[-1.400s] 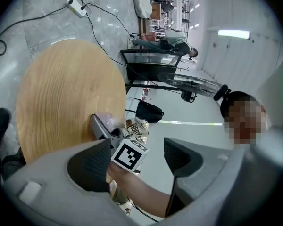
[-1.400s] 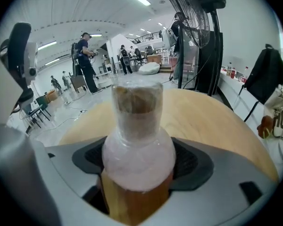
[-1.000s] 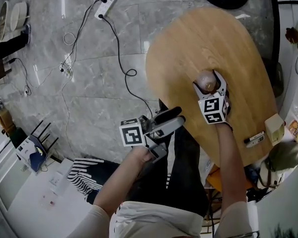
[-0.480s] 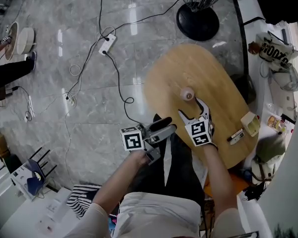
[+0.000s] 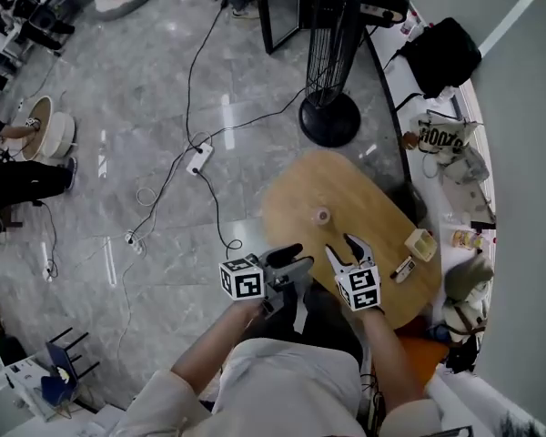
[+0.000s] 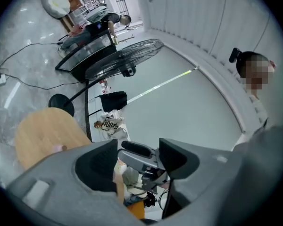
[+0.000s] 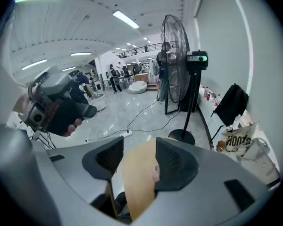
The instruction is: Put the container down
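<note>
With the container (image 5: pixel 321 215) standing alone on the table (image 5: pixel 369 198), apart from the left gripper (image 5: pixel 294 259) and right gripper (image 5: pixel 343 248), both closing empty, a careless forward swing is probably risking tipping it.

the right gripper (image 7: pixel 139 150) has its jaws apart and closing, with nothing gripped between them. through the gap shows the wooden table (image 7: pixel 132 187), with a small pale container (image 7: pixel 155 172) on it just beside the right jaw. a tall fan (image 7: pixel 178 60) stands far right on the grey floor. at left, a hand holds the left gripper (image 7: pixel 80 108).
</note>
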`<state>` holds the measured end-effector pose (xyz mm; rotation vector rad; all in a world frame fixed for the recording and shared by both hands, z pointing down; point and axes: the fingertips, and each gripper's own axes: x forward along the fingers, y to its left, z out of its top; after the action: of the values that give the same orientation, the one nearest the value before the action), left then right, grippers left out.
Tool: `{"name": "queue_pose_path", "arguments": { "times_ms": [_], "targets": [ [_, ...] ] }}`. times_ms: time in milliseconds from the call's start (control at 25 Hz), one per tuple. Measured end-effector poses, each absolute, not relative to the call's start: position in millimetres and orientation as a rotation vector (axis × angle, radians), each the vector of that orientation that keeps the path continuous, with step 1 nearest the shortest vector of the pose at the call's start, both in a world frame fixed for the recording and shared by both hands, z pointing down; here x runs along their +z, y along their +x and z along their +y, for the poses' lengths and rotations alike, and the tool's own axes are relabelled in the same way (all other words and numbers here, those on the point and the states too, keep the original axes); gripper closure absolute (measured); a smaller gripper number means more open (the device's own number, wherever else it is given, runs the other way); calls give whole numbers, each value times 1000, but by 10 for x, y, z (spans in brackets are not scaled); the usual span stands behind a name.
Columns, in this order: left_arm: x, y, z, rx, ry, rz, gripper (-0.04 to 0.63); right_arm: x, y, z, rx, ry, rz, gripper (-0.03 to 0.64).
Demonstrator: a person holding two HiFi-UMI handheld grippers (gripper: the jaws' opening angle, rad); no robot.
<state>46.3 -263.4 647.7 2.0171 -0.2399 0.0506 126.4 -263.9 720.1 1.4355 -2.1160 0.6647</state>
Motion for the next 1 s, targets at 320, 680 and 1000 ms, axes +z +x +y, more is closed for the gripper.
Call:
{"name": "queue_pose_path", "arguments": {
  "times_ms": [320, 680, 1000],
  "targets": [
    [5516, 442, -2175, 66, 2184, -196, 389, 5871, 1281, -2011, 610, 1568, -2151, 439],
    [4958, 399, -1761, 245, 2413, -349, 490, 5024, 1324, -1390, 510, 1624, -2189, 505],
    [4665, 600, -1263, 214, 2473, -489, 532, 4796, 1638, -851, 410, 1571, -2267, 537]
  ]
}}
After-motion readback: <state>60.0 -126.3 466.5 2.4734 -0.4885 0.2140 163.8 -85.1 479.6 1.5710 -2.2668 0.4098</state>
